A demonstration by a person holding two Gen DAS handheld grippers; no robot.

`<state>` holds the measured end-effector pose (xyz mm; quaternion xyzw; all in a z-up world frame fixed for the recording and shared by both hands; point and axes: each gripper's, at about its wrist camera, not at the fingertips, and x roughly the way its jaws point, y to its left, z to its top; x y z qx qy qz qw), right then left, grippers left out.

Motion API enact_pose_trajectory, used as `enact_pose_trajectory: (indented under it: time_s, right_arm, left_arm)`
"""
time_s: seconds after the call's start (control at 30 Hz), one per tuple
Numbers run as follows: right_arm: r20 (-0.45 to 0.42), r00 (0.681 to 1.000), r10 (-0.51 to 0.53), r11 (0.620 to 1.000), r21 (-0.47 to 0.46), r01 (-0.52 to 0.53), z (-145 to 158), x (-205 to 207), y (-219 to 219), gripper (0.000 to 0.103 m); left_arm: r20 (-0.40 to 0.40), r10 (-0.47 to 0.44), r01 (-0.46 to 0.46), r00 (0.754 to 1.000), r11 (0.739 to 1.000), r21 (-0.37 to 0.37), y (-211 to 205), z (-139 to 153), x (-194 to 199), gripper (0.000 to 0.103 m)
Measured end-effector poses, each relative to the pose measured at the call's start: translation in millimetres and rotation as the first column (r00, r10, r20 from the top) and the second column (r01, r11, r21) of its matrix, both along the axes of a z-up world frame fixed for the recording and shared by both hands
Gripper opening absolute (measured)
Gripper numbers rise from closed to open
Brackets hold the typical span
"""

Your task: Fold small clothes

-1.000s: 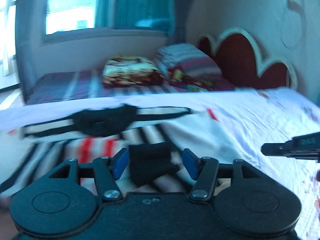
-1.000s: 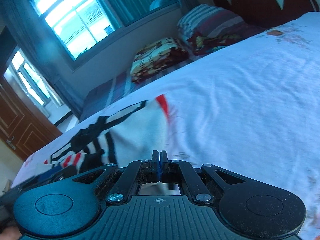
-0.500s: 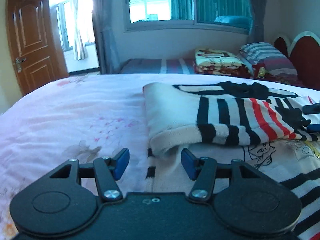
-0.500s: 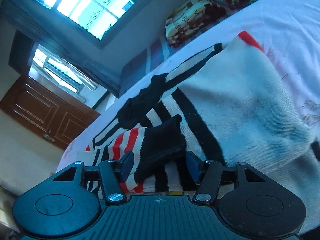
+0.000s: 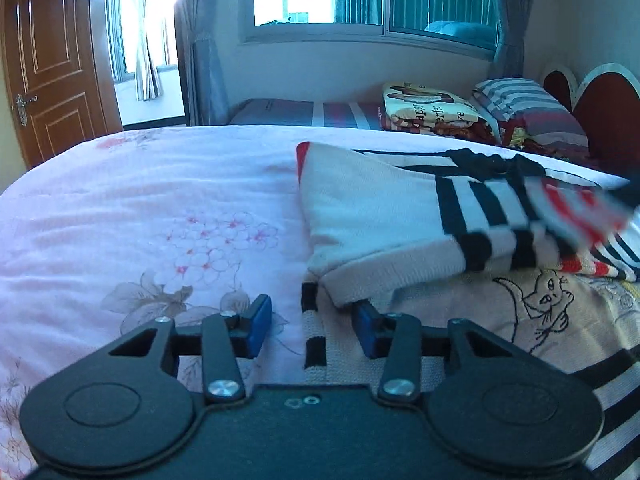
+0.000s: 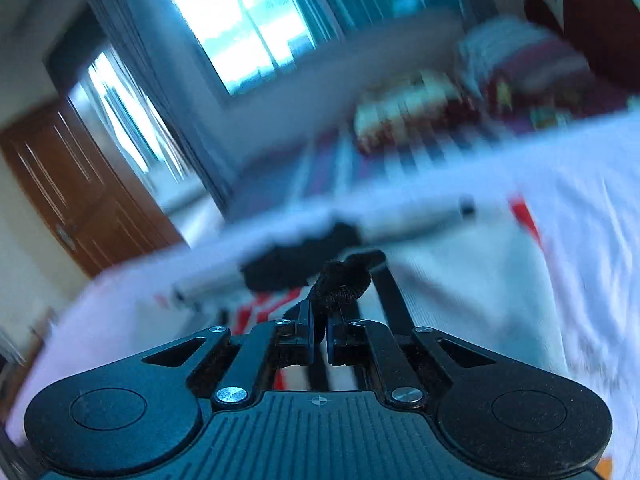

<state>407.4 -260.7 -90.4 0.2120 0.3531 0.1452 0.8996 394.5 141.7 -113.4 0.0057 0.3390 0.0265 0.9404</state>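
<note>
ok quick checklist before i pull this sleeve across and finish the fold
1. Right gripper shut on the black cuff: ok.
2. Left gripper open, nothing between its fingers: ok.
3. Left gripper's right finger free of the sweater: not ok, its tip sits under the folded edge.
4. Bedsheet beside the sweater flat: ok.
5. Where the sleeve will land: cannot tell, right view is blurred.
</note>
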Motion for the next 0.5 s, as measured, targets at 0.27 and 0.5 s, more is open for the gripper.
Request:
enact_pose_trajectory:
  time_s: [0.27, 0.5]
  right_arm:
    - [-0.002, 1.000, -0.023, 1.000, -0.017, 0.023, -24.8, -10.2, 2.7, 0.005]
    - [-0.066, 0.997, -0.048, 0.992, -0.121, 0.040, -18.4, -14.5, -3.4, 0.025]
  left_arm:
    - [-0.011, -0.022, 0.022, 1.000, 0.999, 0.034, -0.2, -3.2, 6.1, 0.040]
    - [0.042, -0.091, 0.093, 0.995, 0.995, -0.031, 19.9, 21.4, -27.7, 0.058]
